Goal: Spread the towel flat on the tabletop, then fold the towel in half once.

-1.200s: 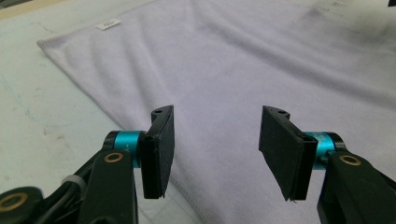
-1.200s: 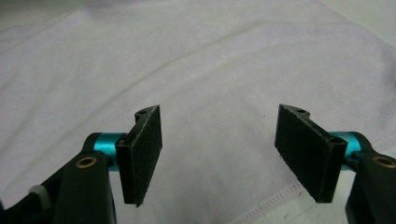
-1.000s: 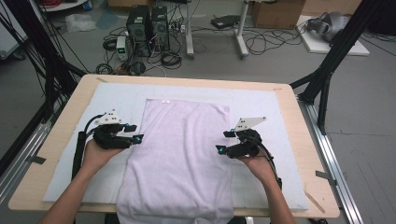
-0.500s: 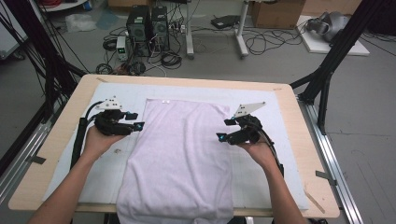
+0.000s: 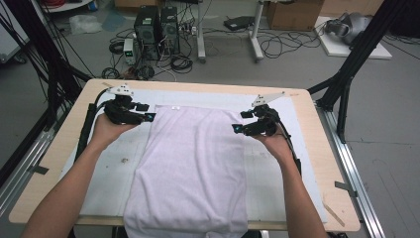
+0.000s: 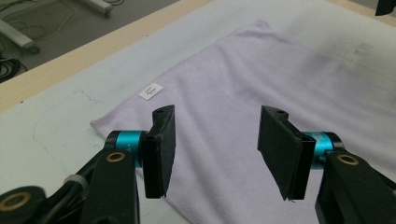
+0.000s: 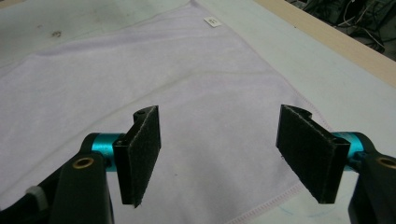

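A pale lilac towel (image 5: 190, 168) lies flat down the middle of the white mat, its near end hanging over the table's front edge. A small white label (image 6: 151, 90) sits at its far left corner. My left gripper (image 5: 149, 117) hovers at the towel's far left edge, open, with nothing between its pads (image 6: 161, 149). My right gripper (image 5: 236, 129) hovers at the far right edge, open and empty as well. The towel (image 7: 140, 79) spreads beneath its pads (image 7: 310, 156), with the hem passing under them.
A white mat (image 5: 297, 163) covers the wooden table (image 5: 327, 148). Black frame struts (image 5: 351, 64) stand at the right and left of the table. Computers and cables lie on the floor beyond the far edge.
Both hands have moved away from me along the towel's sides, toward its far corners, and risen slightly. The jaws stay apart and the towel has not shifted.
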